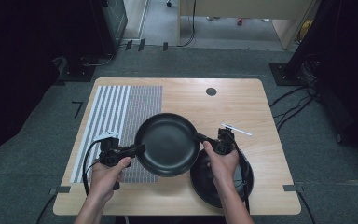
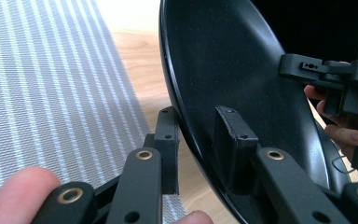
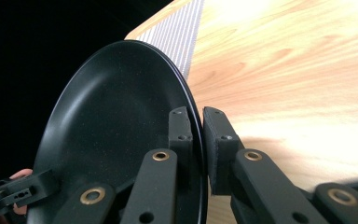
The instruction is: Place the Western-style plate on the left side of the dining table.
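Observation:
A round black plate (image 1: 168, 143) hangs above the middle of the wooden table (image 1: 242, 100), held by its rim from both sides. My left gripper (image 1: 139, 150) is shut on its left rim, and my right gripper (image 1: 200, 138) is shut on its right rim. In the left gripper view the left gripper (image 2: 198, 140) pinches the plate (image 2: 228, 70), one pad inside the rim and one outside, with the right gripper (image 2: 326, 74) at the far rim. In the right gripper view the right gripper (image 3: 196, 135) clamps the plate's (image 3: 116, 121) edge.
A second black plate (image 1: 205, 189) lies on the table near the front right, under my right hand. A grey striped mat (image 1: 121, 116) covers the table's left part. A thin white stick (image 1: 236, 129) lies to the right. A dark round hole cover (image 1: 211, 91) sits at the back.

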